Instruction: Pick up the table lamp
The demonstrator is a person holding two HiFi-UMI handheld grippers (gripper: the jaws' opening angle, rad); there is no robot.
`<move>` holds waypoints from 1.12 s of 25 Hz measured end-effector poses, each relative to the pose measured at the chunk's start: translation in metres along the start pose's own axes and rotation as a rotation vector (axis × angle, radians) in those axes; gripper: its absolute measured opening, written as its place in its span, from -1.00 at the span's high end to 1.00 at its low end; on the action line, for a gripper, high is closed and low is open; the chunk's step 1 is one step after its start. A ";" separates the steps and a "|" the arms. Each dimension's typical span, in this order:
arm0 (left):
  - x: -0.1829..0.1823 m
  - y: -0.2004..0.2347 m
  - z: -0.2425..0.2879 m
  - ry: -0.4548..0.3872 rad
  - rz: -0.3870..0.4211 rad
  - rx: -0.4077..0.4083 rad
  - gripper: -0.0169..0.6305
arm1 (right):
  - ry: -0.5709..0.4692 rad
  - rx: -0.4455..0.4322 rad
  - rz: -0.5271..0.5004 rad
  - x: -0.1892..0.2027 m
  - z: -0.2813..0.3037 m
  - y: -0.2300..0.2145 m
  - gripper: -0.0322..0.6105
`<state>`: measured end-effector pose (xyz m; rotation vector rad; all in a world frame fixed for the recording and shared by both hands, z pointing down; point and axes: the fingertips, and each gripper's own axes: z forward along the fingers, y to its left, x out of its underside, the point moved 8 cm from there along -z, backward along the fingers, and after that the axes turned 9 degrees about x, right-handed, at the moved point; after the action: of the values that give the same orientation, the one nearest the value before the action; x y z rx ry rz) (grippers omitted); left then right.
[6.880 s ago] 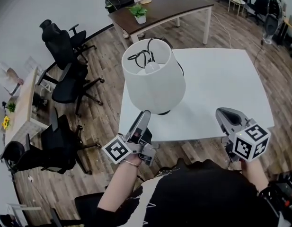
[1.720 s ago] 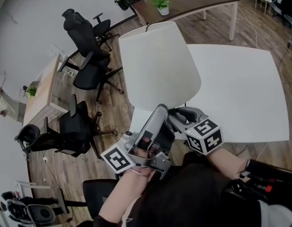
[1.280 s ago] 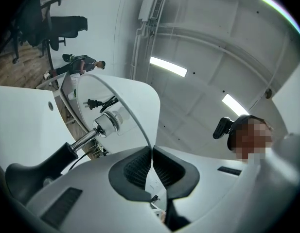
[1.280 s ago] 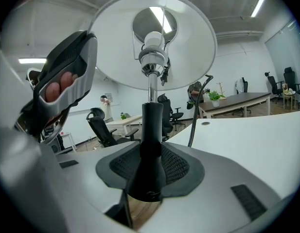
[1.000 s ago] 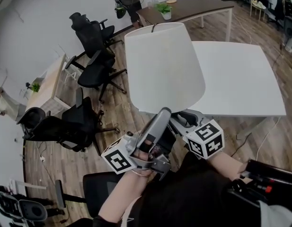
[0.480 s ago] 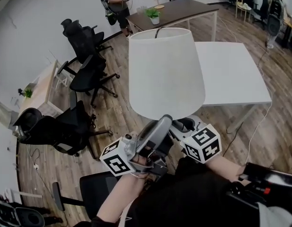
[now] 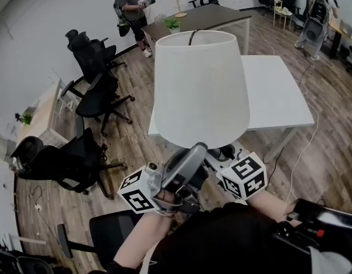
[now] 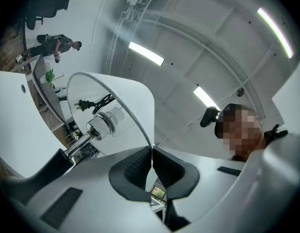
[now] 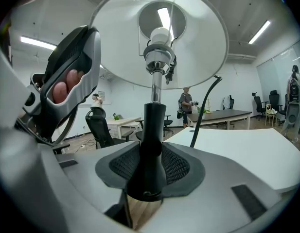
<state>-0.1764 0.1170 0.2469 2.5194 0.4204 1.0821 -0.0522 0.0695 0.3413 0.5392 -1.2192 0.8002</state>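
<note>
I hold the table lamp in the air, in front of the white table (image 7: 278,90). Its white shade (image 7: 197,87) fills the middle of the head view. My left gripper (image 7: 194,153) is shut on the shade's thin lower rim (image 8: 115,98), which runs down between the pads at my left gripper (image 8: 152,166). The bulb socket (image 8: 103,123) and the plug (image 8: 81,104) show inside the shade. My right gripper (image 9: 150,166) is shut on the lamp's black stem (image 9: 150,130), under the bulb (image 9: 160,35). The black cord (image 9: 203,110) hangs to the right.
Several black office chairs (image 7: 90,84) stand on the wood floor at the left. A brown desk (image 7: 198,19) with a potted plant is behind the white table. One person (image 7: 130,1) stands by that desk, another (image 7: 315,21) at the far right.
Both grippers have carried the lamp a little up and away from the white table. Both grips are unchanged. The table now lies further right and behind the shade.
</note>
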 end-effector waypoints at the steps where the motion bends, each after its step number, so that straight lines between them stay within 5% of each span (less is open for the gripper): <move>1: 0.001 0.002 0.004 0.001 0.000 -0.001 0.89 | 0.000 -0.002 0.002 -0.001 -0.001 -0.004 0.44; 18: 0.052 0.046 0.093 -0.007 0.035 -0.061 0.89 | 0.022 -0.078 -0.004 -0.001 -0.029 -0.111 0.43; 28: 0.072 0.053 0.114 0.003 0.048 -0.104 0.89 | 0.019 -0.107 -0.009 0.004 -0.037 -0.135 0.44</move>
<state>-0.0383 0.0752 0.2428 2.4479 0.2978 1.0969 0.0763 0.0141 0.3413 0.4487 -1.2342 0.7260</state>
